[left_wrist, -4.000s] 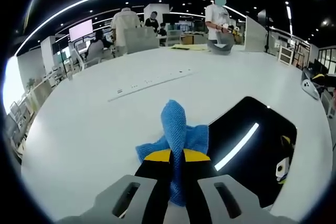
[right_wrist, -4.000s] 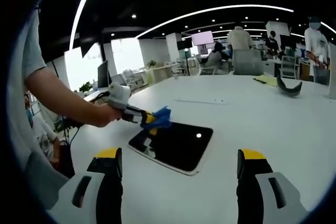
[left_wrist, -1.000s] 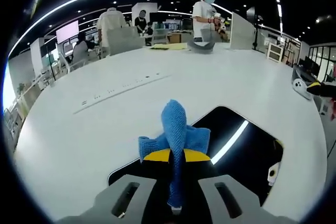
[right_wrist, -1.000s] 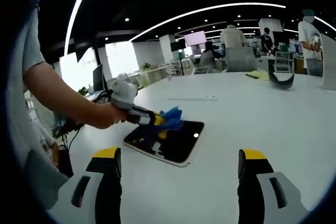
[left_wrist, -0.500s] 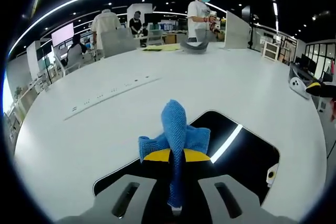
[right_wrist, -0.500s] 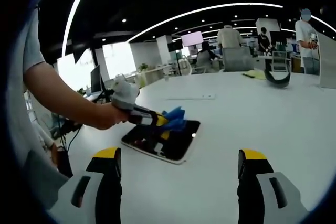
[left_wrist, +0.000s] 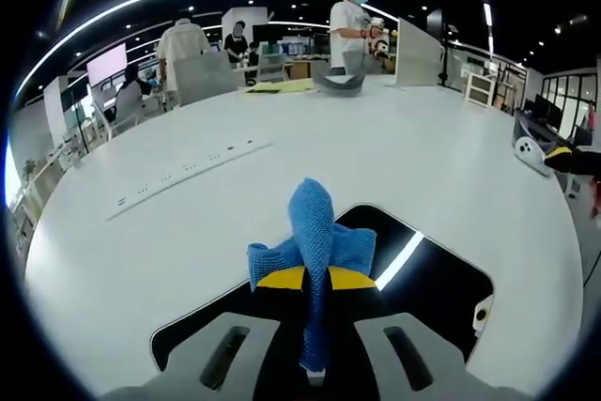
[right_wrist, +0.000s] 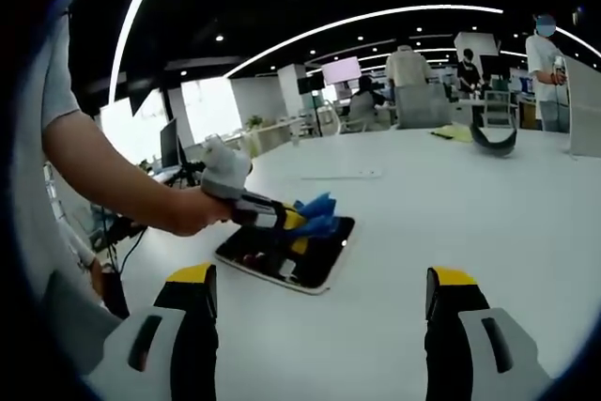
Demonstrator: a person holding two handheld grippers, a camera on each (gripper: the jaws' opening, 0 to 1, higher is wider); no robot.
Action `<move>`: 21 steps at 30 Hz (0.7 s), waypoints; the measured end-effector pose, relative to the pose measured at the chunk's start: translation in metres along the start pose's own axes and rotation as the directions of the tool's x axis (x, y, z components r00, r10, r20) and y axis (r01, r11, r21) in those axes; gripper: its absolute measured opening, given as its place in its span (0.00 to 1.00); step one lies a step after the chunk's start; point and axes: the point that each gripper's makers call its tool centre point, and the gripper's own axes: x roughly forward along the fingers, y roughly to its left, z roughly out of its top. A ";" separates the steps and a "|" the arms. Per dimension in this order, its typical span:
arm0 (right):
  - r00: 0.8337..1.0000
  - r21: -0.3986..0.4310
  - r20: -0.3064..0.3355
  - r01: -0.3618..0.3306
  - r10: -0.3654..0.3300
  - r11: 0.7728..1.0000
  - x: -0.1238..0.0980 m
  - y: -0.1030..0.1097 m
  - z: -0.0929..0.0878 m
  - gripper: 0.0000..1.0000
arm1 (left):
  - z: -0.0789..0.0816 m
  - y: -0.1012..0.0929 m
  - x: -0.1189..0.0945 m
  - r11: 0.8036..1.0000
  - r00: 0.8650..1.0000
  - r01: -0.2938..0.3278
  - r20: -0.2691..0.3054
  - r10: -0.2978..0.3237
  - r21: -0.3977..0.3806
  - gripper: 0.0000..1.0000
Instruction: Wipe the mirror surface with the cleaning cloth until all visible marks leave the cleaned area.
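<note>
Big white worktop (left_wrist: 451,147) in an open office. Left hand-held gripper (left_wrist: 315,279) is clamped on the blue cloth (left_wrist: 315,232) over the mirror (right_wrist: 291,251); right hand-held gripper (right_wrist: 317,298) hangs apart, holding nothing.

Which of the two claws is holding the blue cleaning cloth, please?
The left claw, shut on the blue cloth over the mirror. The right claw is open and empty.

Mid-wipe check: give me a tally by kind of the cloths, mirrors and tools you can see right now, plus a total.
Blue cleaning cloth: 1
Mirror: 1
Tools: 2, the left tool shut on the cloth, the right tool open
Total: 4
</note>
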 end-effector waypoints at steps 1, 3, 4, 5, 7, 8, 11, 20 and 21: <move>1.000 0.000 -0.001 0.001 -0.001 1.000 0.000 0.000 -0.001 0.92 | 0.000 0.000 0.001 1.000 1.000 0.001 0.000 -0.001 -0.002 0.04; 1.000 0.009 0.002 0.005 -0.005 1.000 -0.001 -0.001 0.000 0.92 | 0.001 -0.001 0.001 1.000 1.000 0.004 0.000 -0.004 -0.002 0.04; 1.000 0.009 0.005 0.005 -0.005 1.000 -0.001 -0.002 0.000 0.91 | 0.001 -0.002 0.002 1.000 1.000 0.005 0.001 -0.005 -0.010 0.04; 1.000 0.008 0.006 0.005 -0.005 1.000 -0.002 -0.002 0.000 0.91 | 0.001 -0.003 0.002 1.000 1.000 0.006 0.002 -0.006 -0.010 0.04; 1.000 0.003 -0.004 0.005 -0.005 1.000 -0.002 -0.001 -0.002 0.91 | 0.001 -0.004 0.002 1.000 1.000 0.005 0.002 -0.005 -0.011 0.04; 1.000 0.007 -0.001 0.004 -0.004 1.000 -0.002 -0.001 -0.001 0.91 | 0.001 -0.005 0.002 1.000 1.000 0.006 0.001 -0.006 -0.012 0.04; 1.000 0.009 0.004 0.008 -0.008 1.000 -0.004 -0.002 0.000 0.91 | 0.002 -0.008 0.004 1.000 1.000 0.012 0.001 -0.012 -0.006 0.04; 1.000 0.009 0.013 0.004 -0.004 1.000 -0.003 -0.002 0.007 0.92 | 0.004 -0.014 0.006 1.000 1.000 0.026 0.001 -0.026 -0.006 0.04; 1.000 0.005 0.012 0.003 -0.003 1.000 -0.003 -0.001 0.008 0.92 | 0.004 -0.014 0.006 1.000 1.000 0.028 0.001 -0.028 -0.006 0.04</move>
